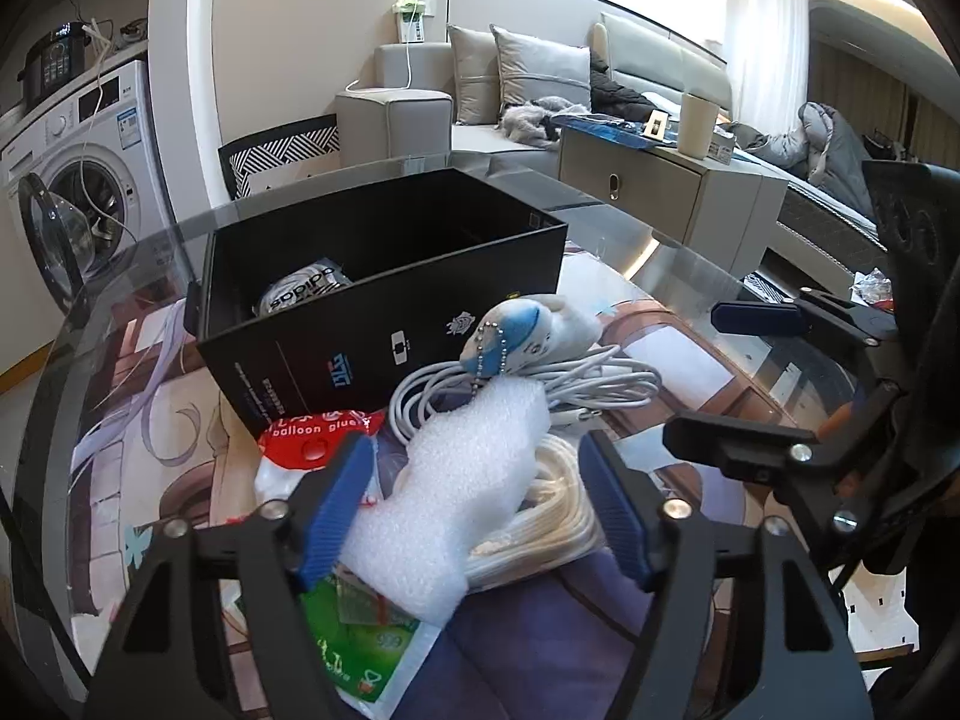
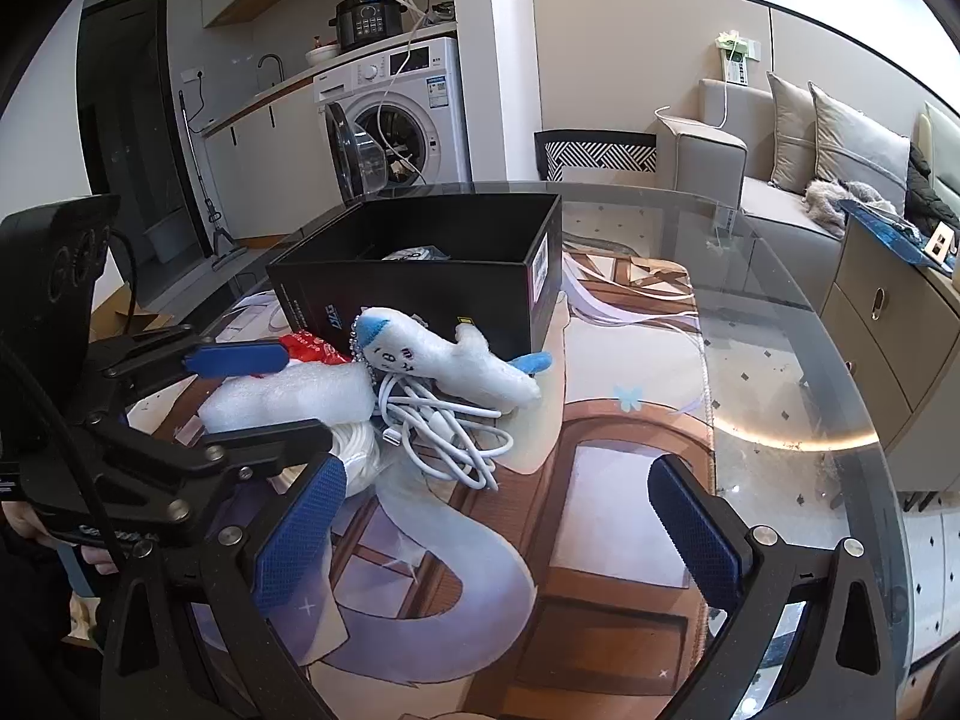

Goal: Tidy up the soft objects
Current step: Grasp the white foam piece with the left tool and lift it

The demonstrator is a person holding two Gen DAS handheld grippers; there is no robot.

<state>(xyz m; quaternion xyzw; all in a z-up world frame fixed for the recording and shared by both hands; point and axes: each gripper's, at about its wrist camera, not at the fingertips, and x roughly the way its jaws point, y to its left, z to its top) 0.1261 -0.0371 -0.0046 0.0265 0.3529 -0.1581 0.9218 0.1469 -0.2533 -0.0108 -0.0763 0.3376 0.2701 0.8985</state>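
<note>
A white foam piece [image 1: 456, 480] lies on a pile of cables on the glass table; it also shows in the right wrist view [image 2: 288, 399]. My left gripper [image 1: 474, 468] is open, its blue pads on either side of the foam, not closed on it. A white and blue plush toy [image 1: 528, 327] with a bead chain lies beyond it on a white cable coil [image 1: 528, 387]; the plush [image 2: 444, 360] shows in the right wrist view too. An open black box [image 1: 384, 276] holds an adidas item [image 1: 303, 294]. My right gripper [image 2: 498, 516] is open and empty, near the cables [image 2: 444, 432].
A red balloon glue packet [image 1: 318, 432] and a green packet [image 1: 354, 642] lie by the foam. A flat white cord bundle [image 1: 540, 516] lies under it. The glass table's curved edge [image 2: 840, 360] runs right. A chair back [image 2: 594, 153] stands behind the box [image 2: 420, 276].
</note>
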